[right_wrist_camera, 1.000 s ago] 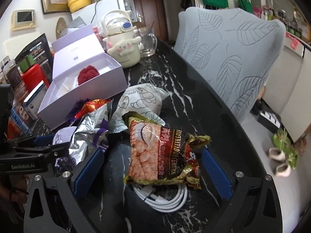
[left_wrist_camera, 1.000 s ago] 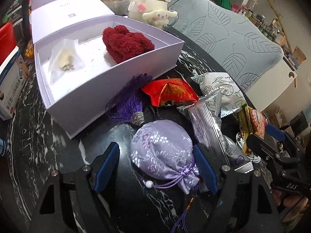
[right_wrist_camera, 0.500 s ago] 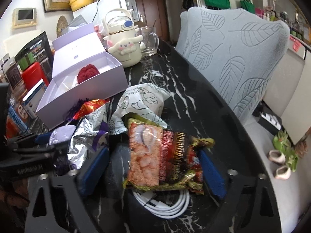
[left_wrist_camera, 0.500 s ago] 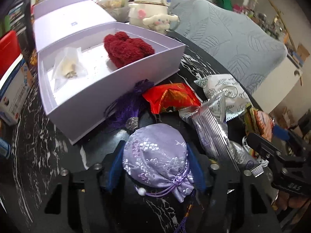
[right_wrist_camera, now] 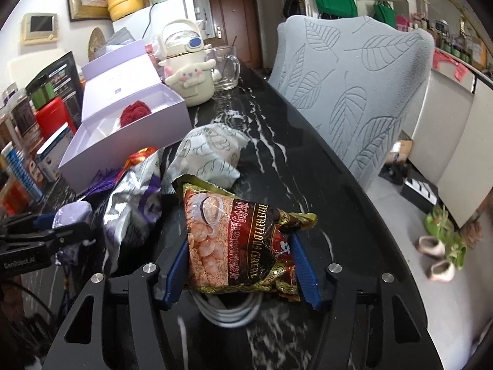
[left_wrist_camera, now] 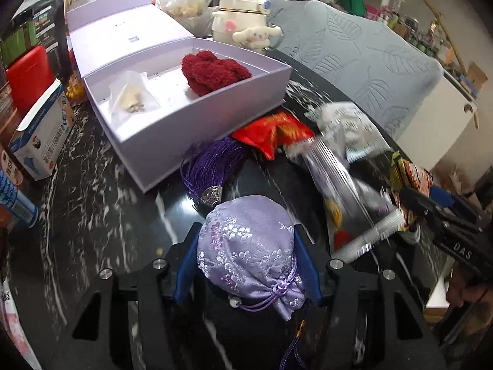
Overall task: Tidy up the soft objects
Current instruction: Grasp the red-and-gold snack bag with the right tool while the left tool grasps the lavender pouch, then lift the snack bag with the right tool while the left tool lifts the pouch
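Blue fingers (left_wrist_camera: 188, 260) pinch the lilac pouch (left_wrist_camera: 249, 252) (snack packet (right_wrist_camera: 234, 246) likewise).

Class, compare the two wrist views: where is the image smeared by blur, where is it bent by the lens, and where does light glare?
Left wrist view: the silver foil packet and the white patterned pouch are streaked with blur, while the lilac pouch stays sharp; the lavender box bows from fisheye. Right wrist view: the white cable is smeared, the snack bag shows glossy highlights, and the corners go black.
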`<state>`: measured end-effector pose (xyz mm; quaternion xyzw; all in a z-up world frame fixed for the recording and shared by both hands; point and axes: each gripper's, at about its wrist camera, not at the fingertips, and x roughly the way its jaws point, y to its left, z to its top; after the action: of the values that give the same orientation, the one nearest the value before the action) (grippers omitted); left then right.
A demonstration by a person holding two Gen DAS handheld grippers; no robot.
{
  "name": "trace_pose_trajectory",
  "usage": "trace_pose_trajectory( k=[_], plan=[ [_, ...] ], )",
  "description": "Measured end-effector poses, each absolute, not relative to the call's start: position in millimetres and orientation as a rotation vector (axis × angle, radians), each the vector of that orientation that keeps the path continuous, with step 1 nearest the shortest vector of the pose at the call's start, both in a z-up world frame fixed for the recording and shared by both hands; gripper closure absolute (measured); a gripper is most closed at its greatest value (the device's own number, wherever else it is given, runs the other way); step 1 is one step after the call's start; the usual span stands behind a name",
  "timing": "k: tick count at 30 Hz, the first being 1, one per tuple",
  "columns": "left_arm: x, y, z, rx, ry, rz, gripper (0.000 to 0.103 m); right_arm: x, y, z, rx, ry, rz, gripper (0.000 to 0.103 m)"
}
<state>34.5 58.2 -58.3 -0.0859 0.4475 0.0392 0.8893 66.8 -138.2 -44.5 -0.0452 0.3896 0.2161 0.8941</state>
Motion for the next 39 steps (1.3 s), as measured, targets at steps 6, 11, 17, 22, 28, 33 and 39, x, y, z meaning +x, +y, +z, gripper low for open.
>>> trace_pose_trajectory(
  k=[6, 11, 17, 22, 28, 33, 39],
  plan=[
    [2, 54, -59, -0.178, 0.944, 0.050, 0.046, 39, -146, -42, -0.097, 0.814, 0.470, 0.042],
    [-11, 46, -62, -0.178, 0.959, 0.028, 0.046, 18, -146, -42, -0.133, 0.819, 0.491, 0.041],
    [-16, 40, -69, -0.154, 0.954, 0.040, 0.029, 17, -139, -52, -0.150, 0.850, 0.490, 0.029],
    [-18, 29, -76, -0.078, 0.941, 0.084, 0.024, 20, -143, -58, -0.106, 0.865, 0.486, 0.030],
    [-22, 32, -73, -0.090, 0.904, 0.098, 0.050, 17, -149, -55, -0.076, 0.853, 0.498, 0.041],
    [-25, 29, -69, -0.114, 0.895, 0.060, 0.051, 15, -153, -52, -0.060, 0.841, 0.502, 0.046],
    [-31, 23, -61, -0.114, 0.878, 0.040, 0.051, 9, -154, -44, -0.063, 0.812, 0.507, 0.047]
  ],
)
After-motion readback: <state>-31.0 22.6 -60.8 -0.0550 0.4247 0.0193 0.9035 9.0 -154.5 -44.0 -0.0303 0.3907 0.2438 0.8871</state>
